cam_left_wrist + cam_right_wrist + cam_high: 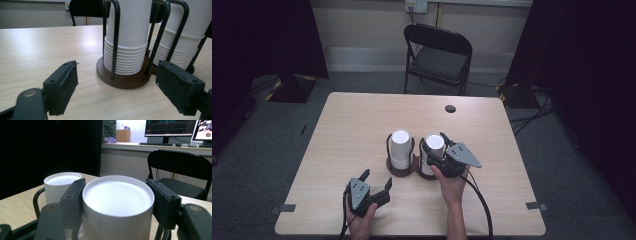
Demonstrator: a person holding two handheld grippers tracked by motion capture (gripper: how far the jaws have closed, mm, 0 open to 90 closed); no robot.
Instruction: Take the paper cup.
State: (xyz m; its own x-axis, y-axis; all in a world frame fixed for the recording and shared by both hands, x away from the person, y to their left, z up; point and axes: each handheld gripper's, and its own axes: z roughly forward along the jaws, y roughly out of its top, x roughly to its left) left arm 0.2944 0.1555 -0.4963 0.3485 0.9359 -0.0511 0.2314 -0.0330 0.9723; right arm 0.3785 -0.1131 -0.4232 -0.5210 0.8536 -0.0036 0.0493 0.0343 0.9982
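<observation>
Between the jaws of your right gripper [435, 141] stands the top of the right cup stack [117, 205], a white upturned cup whose flat base faces up. Both pads sit against its sides, so the gripper is pinching that top cup. Just beyond its left jaw, in the right gripper view, you see the left cup stack [62, 185], also upside down, with a black wire hoop beside it.

Your left gripper [376, 181] rests low, nearer you than the holder, its jaws spread wide with nothing between them. Ahead of it, in the left gripper view, sits the round brown base of the cup holder [125, 79], carrying both stacks inside black wire loops; the many nested rims show at the bottom of each stack. Both stacks stand upright on the wooden table [352, 120].
</observation>
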